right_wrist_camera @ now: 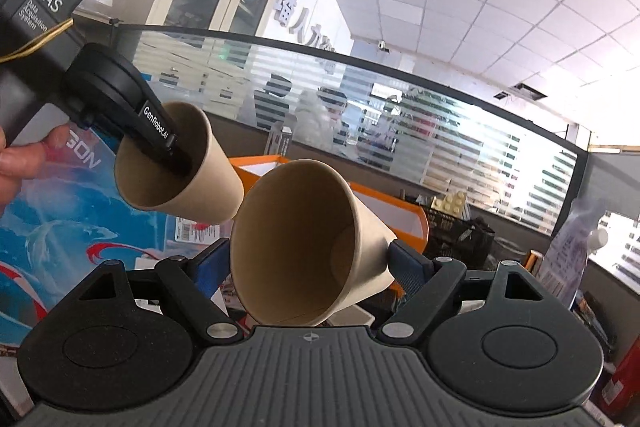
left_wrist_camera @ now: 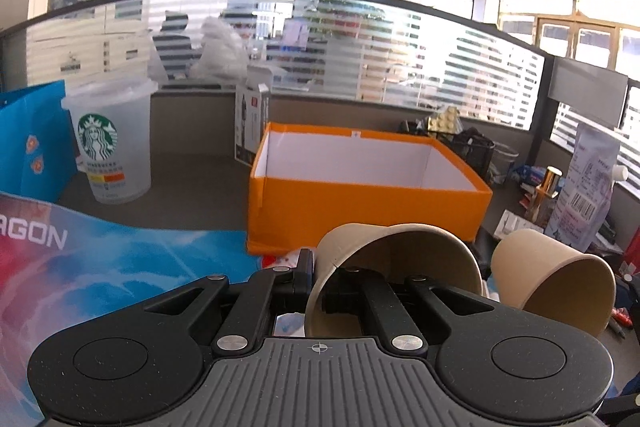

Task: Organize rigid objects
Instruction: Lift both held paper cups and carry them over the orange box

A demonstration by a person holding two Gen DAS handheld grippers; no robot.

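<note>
The left gripper (left_wrist_camera: pixel 320 279) is closed on the rim wall of a brown paper cup (left_wrist_camera: pixel 394 267); one finger is inside the cup, the other outside, w/ the wall pinched between them; the cup lies on its side in the air, mouth toward the camera; its base is hidden behind its own body. In the right wrist view the same gripper shows from the side w/ a person's fingers (right_wrist_camera: pixel 24 157) on the handle; the rest of the hand is cut off at the frame edge.

The right gripper (right_wrist_camera: pixel 308 263) holds a second brown paper cup (right_wrist_camera: pixel 304 239) by its outer sides; the blue pads press on left and right of the cup wall, so the jaws stand wide but gripping; the cup is tilted, mouth toward the camera. In the left wrist view this cup is just beside the first one, at the right; they look apart, but I cannot tell for sure.

Beyond the cups is an orange box (left_wrist_camera: pixel 368 199) w/ white inside, open on top, on the grey worktop (left_wrist_camera: pixel 188 195); its near lower edge is hidden by the cups. Left of it stands a clear plastic cup (left_wrist_camera: pixel 112 143) w/ green logo, next to a blue bag (left_wrist_camera: pixel 32 143), partly cut off. At right are a black mesh basket (left_wrist_camera: pixel 476 151) and a white pouch (left_wrist_camera: pixel 584 187); the small items around are too cluttered to make out. Behind is a striped glass partition (left_wrist_camera: pixel 400 59); things behind it are blurred.
</note>
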